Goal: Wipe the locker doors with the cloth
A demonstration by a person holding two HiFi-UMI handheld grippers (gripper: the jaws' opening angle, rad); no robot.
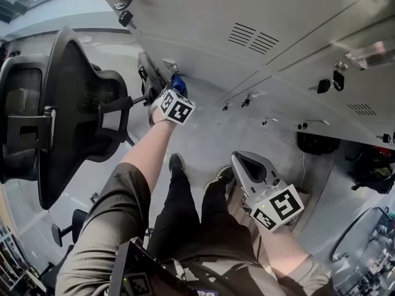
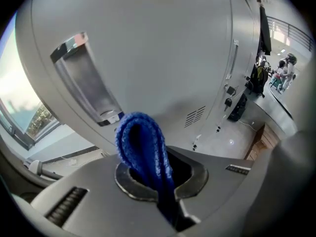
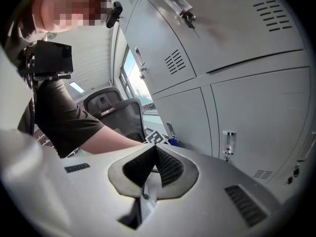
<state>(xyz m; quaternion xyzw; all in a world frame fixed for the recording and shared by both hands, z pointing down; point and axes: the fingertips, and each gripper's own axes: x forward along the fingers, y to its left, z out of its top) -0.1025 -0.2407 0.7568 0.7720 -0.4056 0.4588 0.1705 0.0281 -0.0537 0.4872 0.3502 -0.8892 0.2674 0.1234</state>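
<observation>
Cloth [image 2: 140, 142] tight in left tool [image 2: 159, 189]

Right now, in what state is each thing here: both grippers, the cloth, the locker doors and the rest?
left gripper: shut on the blue cloth.
right gripper: shut, nothing between its jaws.
blue cloth: folded into a loop, sticking out of the jaws.
locker doors: closed.
key: hanging in its lock.
office chair: standing, nobody sitting.
</observation>
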